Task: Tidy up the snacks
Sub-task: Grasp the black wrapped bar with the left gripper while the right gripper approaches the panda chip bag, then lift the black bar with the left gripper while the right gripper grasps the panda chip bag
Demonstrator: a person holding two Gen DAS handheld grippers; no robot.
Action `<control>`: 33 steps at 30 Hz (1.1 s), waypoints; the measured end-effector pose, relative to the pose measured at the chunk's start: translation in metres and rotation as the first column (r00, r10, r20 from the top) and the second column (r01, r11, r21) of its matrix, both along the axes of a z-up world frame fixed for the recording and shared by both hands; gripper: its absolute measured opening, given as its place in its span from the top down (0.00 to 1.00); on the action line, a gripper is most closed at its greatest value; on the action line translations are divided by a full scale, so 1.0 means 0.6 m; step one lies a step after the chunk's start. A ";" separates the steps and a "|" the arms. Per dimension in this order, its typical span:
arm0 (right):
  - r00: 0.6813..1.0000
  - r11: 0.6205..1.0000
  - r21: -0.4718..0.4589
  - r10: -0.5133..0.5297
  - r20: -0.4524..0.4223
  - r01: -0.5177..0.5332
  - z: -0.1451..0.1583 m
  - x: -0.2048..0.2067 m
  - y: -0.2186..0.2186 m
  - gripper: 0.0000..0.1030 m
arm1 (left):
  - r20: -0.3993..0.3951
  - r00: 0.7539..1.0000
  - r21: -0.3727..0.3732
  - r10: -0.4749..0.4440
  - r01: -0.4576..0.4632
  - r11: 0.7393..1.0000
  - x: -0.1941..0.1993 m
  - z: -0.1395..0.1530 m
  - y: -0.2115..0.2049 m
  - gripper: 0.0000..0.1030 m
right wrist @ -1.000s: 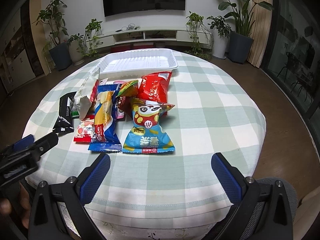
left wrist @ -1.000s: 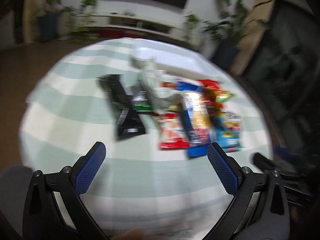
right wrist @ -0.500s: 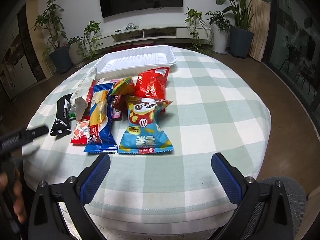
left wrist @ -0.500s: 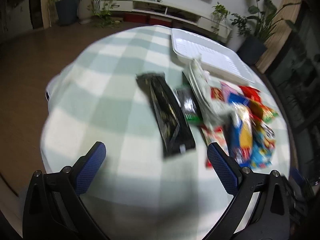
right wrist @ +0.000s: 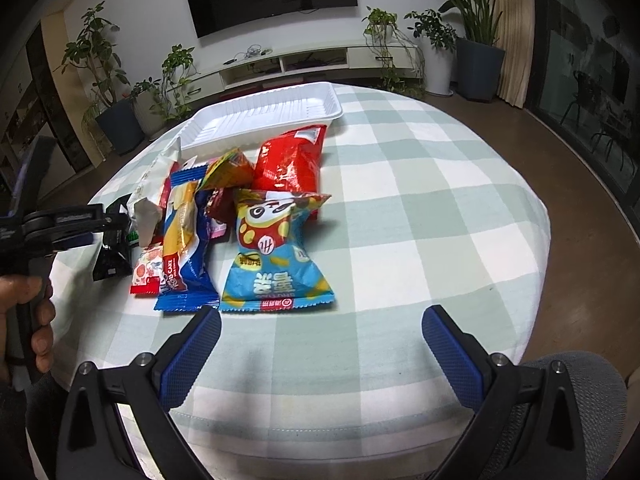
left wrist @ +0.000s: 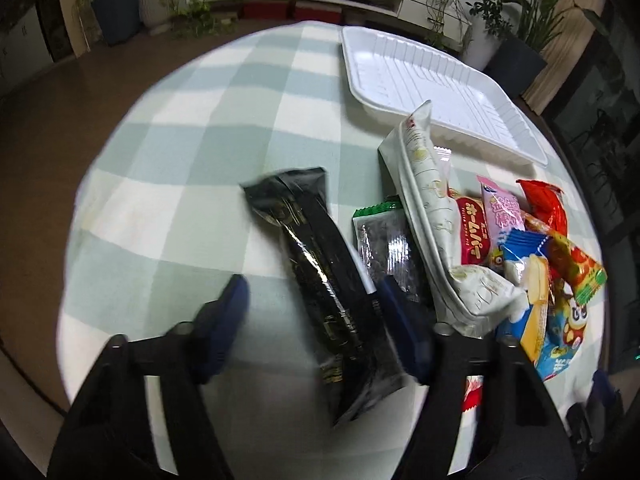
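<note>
Left wrist view: the left gripper [left wrist: 312, 316], its ribbed blue pads half-spread after just narrowing, straddles a long glossy black foil packet [left wrist: 320, 276] without clearly pinching it. Beside it lie crinkled snack wrappers and a ridged white plastic tray [left wrist: 440, 88], holding nothing. The right gripper [right wrist: 320, 344] hangs wide apart above the checked tablecloth [right wrist: 420, 216].
</note>
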State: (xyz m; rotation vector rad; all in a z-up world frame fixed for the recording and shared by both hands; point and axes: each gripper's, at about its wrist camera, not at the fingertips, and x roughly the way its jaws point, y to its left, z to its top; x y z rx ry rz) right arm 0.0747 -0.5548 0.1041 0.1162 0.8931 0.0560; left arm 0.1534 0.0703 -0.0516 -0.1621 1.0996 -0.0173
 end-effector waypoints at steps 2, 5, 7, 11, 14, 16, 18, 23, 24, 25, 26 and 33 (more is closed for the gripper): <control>1.000 1.000 0.001 0.000 0.001 0.000 0.000 0.001 -0.001 0.00 | 0.007 1.000 0.013 -0.005 0.004 1.000 0.005 -0.006 0.001 0.46; 1.000 1.000 0.005 -0.005 0.002 0.005 -0.001 0.003 -0.003 0.00 | 0.009 1.000 0.028 -0.016 0.016 0.999 0.015 -0.010 0.003 0.46; 1.000 1.000 0.005 -0.001 -0.002 0.001 -0.001 0.003 -0.002 0.00 | -0.001 1.000 0.050 -0.022 0.022 0.999 0.025 -0.014 0.000 0.44; 1.000 1.000 -0.001 0.007 0.002 -0.007 0.002 0.002 -0.001 0.01 | 0.004 0.999 0.112 -0.051 0.051 0.992 0.031 -0.016 -0.011 0.42; 1.000 1.000 0.006 0.008 0.005 -0.009 0.003 0.003 -0.001 0.01 | 0.014 0.996 0.119 -0.087 0.085 0.989 0.026 -0.017 -0.011 0.58; 1.000 1.000 0.010 0.012 0.004 -0.012 0.003 0.004 0.000 0.01 | 0.010 0.995 0.135 -0.099 0.097 0.986 0.023 -0.019 -0.008 0.66; 1.000 1.000 0.015 0.019 0.004 -0.019 0.002 0.005 0.001 0.01 | 0.009 0.994 0.135 -0.112 0.110 0.985 0.011 -0.018 -0.006 0.69; 1.000 1.000 0.012 0.019 0.007 -0.019 0.004 0.010 -0.002 0.01 | 0.005 0.990 0.118 -0.143 0.141 0.983 -0.018 -0.017 -0.003 0.72; 1.000 1.000 0.011 0.017 0.007 -0.017 0.005 0.012 -0.003 0.01 | 0.005 0.989 0.109 -0.147 0.145 0.983 -0.023 -0.017 -0.002 0.72; 1.000 1.000 0.011 0.017 0.006 -0.017 0.006 0.013 -0.004 0.01 | 0.004 0.988 0.098 -0.155 0.154 0.983 -0.030 -0.016 -0.001 0.73; 1.000 1.000 0.011 0.017 0.005 -0.018 0.007 0.016 -0.005 0.01 | 0.004 0.987 0.094 -0.158 0.157 0.983 -0.034 -0.017 -0.002 0.74; 0.999 0.999 0.021 0.037 -0.004 -0.037 0.011 0.050 0.000 0.01 | 0.015 0.979 0.061 -0.203 0.202 0.978 -0.090 -0.018 -0.013 0.75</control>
